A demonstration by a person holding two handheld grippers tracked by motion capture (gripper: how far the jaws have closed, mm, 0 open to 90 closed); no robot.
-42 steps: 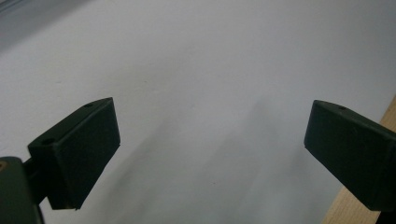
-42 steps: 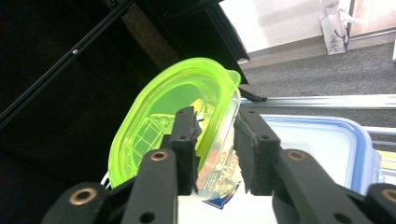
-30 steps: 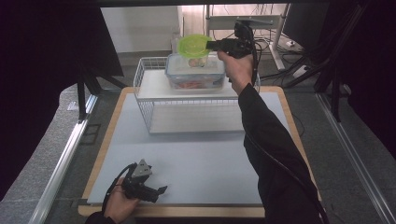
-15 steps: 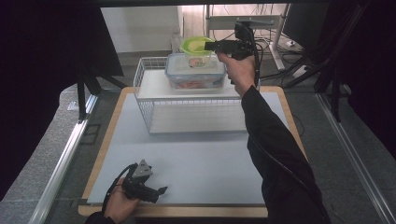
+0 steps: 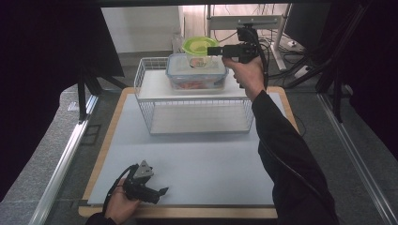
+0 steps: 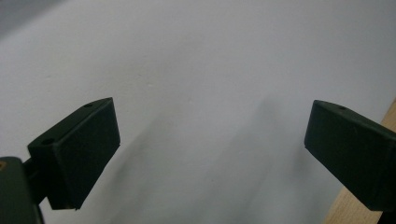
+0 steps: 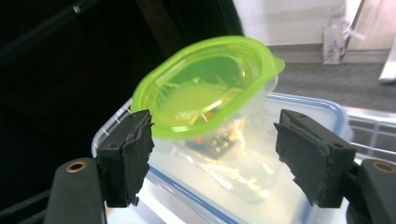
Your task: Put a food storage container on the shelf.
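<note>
A clear tub with a green lid rests on top of a larger clear box with a blue-rimmed lid, which stands on the white wire rack. My right gripper reaches in from the right at the tub's height. Its jaws have just been opening and now stand on either side of the tub, the pads off its walls. My left gripper lies low on the grey mat near the front left, open with nothing between its jaws.
The grey mat lies on a wooden board. The rack has an open shelf space under its top. Cables and a stand sit behind the rack at the right. A metal rail runs along the left.
The green-lidded tub came down onto the blue-rimmed box, and the right gripper's jaws spread apart around it. The left gripper has stayed where it was.
</note>
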